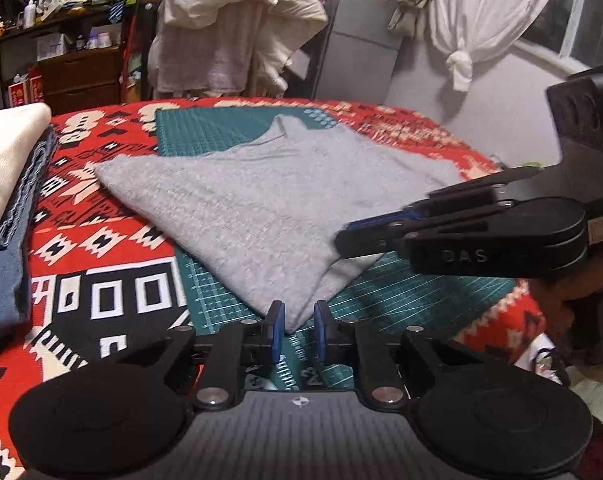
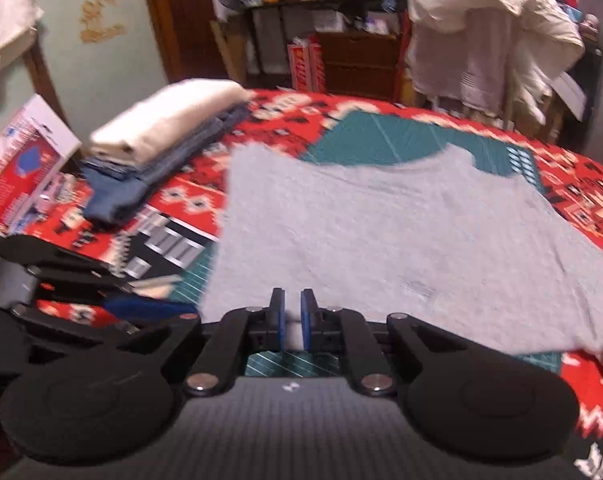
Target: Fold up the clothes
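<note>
A grey T-shirt (image 1: pixel 241 200) lies spread flat over the green cutting mat (image 1: pixel 401 300) on the red patterned tablecloth. My left gripper (image 1: pixel 299 322) is at the shirt's near corner. Its blue pads (image 1: pixel 278 320) stand slightly apart, and the corner's tip lies loose between them. From the right, my right gripper (image 1: pixel 343 238) reaches onto the shirt's near right edge. In the right wrist view its jaws (image 2: pixel 292 326) are nearly together, with the hem of the grey T-shirt (image 2: pixel 381 232) pinched between them. The left gripper (image 2: pixel 153 307) shows low at the left there.
A stack of folded clothes, cream on top (image 2: pixel 169 120) and blue denim (image 2: pixel 141 184) beneath, sits on the table's left side. A printed box (image 2: pixel 21 164) stands at the left edge. Beyond the table are a chair draped with white laundry (image 1: pixel 237 32), cluttered shelves and a knotted curtain (image 1: pixel 461 64).
</note>
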{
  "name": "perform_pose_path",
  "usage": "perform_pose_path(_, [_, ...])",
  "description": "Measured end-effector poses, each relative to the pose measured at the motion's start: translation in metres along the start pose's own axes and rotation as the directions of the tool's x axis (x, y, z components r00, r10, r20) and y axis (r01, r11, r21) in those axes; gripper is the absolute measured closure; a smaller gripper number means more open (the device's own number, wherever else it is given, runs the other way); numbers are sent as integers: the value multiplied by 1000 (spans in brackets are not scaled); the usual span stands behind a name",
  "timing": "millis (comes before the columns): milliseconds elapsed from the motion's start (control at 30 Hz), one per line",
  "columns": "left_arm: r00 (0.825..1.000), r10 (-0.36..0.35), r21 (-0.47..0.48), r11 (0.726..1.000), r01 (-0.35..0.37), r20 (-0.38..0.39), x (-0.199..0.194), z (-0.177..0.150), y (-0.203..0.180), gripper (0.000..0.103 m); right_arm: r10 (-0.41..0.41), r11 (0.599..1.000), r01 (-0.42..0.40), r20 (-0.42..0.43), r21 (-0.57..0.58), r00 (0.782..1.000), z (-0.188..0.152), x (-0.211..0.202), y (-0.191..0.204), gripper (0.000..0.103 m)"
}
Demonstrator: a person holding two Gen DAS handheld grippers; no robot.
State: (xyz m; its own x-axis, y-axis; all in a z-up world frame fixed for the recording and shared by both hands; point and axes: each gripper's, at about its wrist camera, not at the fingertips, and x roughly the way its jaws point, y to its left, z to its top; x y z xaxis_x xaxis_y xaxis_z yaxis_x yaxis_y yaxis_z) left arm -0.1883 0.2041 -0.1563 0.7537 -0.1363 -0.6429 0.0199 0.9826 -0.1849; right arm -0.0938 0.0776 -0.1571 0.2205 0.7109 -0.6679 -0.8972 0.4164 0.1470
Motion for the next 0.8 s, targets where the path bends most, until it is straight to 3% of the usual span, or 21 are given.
perform_pose_path(133, [1000, 9, 39, 999, -9, -5, 3, 0, -4, 89, 66, 998, -66, -9, -8, 998, 9, 11, 12, 101])
perform_pose_path(267, [1000, -2, 40, 999, 3, -30, 7, -3, -2, 95, 95, 995, -97, -64, -26, 993, 8, 27, 20, 102])
perform_pose_path(500, [998, -39, 2, 999, 40, -56, 4, -6, 4, 97, 121, 992, -122, -108, -8, 987, 3, 25, 17, 101])
perform_pose_path(667, [999, -52, -131, 990, 51, -6, -9, 1, 26, 97, 115, 993, -115, -75, 10, 990, 15, 21, 11, 101])
perform_pose_path(800, [999, -8, -291, 957, 21, 45, -14, 14, 58, 97, 121, 993, -121, -53, 15, 991, 33, 29, 13, 101])
